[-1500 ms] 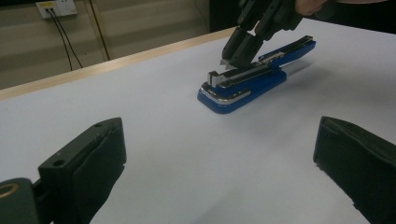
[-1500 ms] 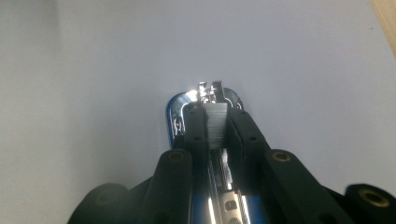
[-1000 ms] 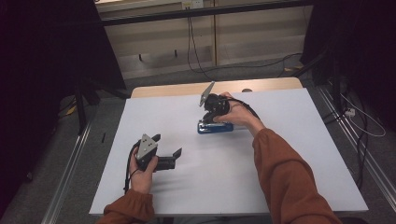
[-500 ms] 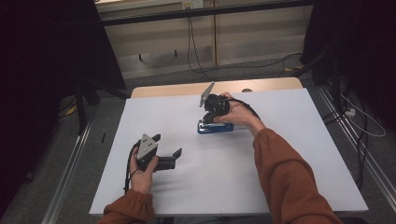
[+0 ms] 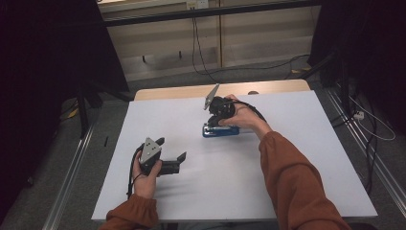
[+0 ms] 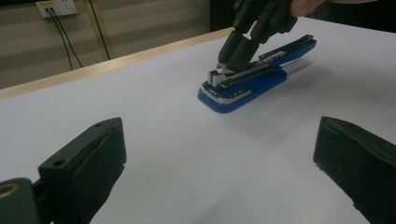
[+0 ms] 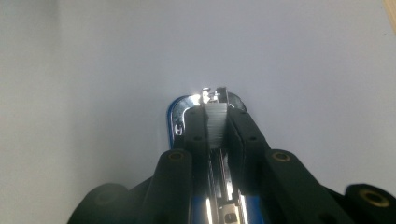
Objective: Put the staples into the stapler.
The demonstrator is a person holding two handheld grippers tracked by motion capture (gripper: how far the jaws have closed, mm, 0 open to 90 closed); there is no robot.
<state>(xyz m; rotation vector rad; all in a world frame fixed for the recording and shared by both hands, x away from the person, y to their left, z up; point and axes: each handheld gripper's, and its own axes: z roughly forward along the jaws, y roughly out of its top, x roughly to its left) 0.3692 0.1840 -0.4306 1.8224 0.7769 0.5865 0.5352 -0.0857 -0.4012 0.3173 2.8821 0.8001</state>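
Nothing has shifted: right gripper (image 5: pixel 218 120) stays clamped on the stapler's (image 5: pixel 220 131) staple strip (image 7: pixel 216 122), left gripper (image 5: pixel 173 162) idle, jaws open.

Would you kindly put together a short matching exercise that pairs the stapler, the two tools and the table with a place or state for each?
Things:
1. blue stapler
2. left tool
3. right tool
4. white table

States:
A. jaws wide apart, nothing between them
B. lies flat on the white surface
C. jaws pinched close on the strip of staples in the stapler's open top
D. carries the stapler, with a wooden edge at its far side

Pairs: 1-B, 2-A, 3-C, 4-D
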